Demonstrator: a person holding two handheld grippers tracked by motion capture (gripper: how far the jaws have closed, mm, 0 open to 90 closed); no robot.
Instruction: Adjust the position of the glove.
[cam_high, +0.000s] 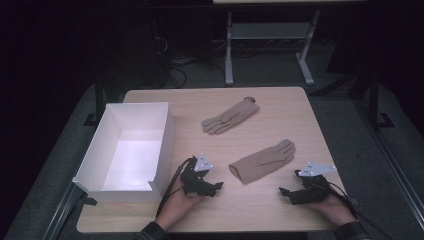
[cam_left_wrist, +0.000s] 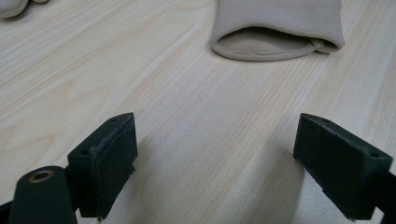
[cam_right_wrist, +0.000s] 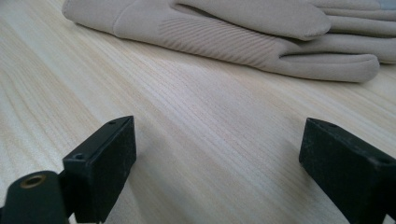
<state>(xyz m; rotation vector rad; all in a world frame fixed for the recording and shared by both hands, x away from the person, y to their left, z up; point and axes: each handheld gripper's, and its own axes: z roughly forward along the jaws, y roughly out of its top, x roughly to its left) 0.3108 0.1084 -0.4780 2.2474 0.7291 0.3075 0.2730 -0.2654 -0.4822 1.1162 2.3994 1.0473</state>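
High view: both claws hover released beside the near tan fabric glove (cam_high: 263, 161).
The two gloves still lie on the wooden counter (cam_high: 280, 205); the white open box (cam_high: 167, 135) holds nothing.

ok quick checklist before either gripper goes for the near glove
1. Left gripper open: ok, jaws wide apart with bare wood between them.
2. Right gripper open: ok, jaws wide apart, nothing held.
3. Near glove free to grab: ok, it lies flat between the two grippers, touching neither.
4. Cuff reachable: ok, its open cuff faces the left gripper.
5. Far glove out of the way: ok, it lies apart, farther up the table.
6. White box ready: ok, open-topped with nothing inside, left of the left gripper.
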